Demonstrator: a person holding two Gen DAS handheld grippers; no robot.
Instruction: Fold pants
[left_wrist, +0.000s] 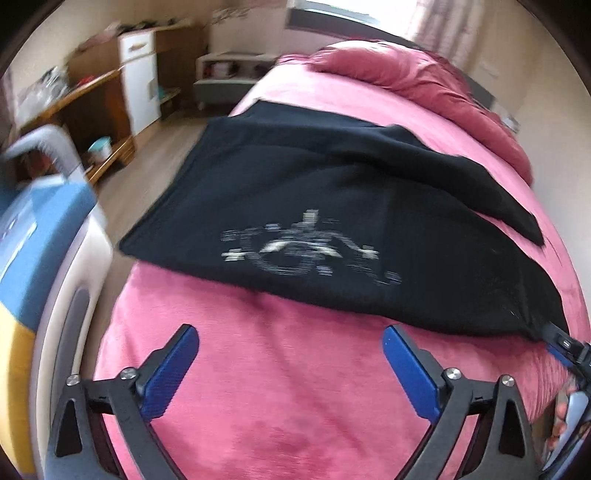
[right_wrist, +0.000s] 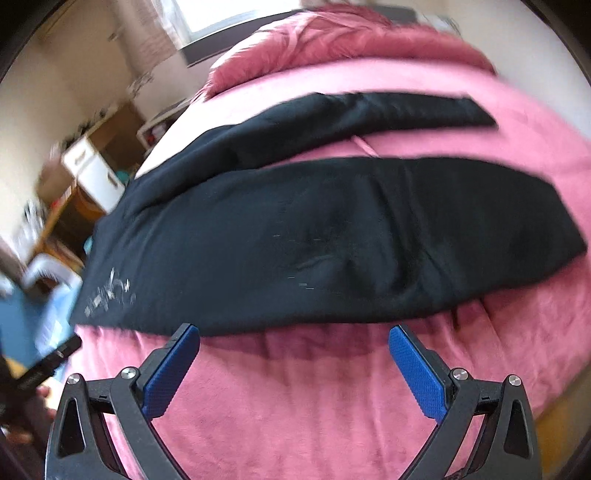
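Observation:
Black pants (left_wrist: 332, 206) with a white print (left_wrist: 306, 251) lie spread on a pink bed cover (left_wrist: 280, 387). In the right wrist view the pants (right_wrist: 314, 251) show two legs running to the right, with a strip of pink between them. My left gripper (left_wrist: 291, 343) is open and empty, hovering over the cover just short of the pants' near edge. My right gripper (right_wrist: 295, 343) is open and empty, its fingertips at the near edge of the near leg. The right gripper's tip also shows at the right edge of the left wrist view (left_wrist: 565, 343), beside the pants' near corner.
A bunched pink duvet (left_wrist: 417, 77) lies at the head of the bed. Left of the bed stand a wooden desk (left_wrist: 85, 107), a white cabinet (left_wrist: 140, 81) and a blue and white object (left_wrist: 40, 229). A window (right_wrist: 207, 14) is behind.

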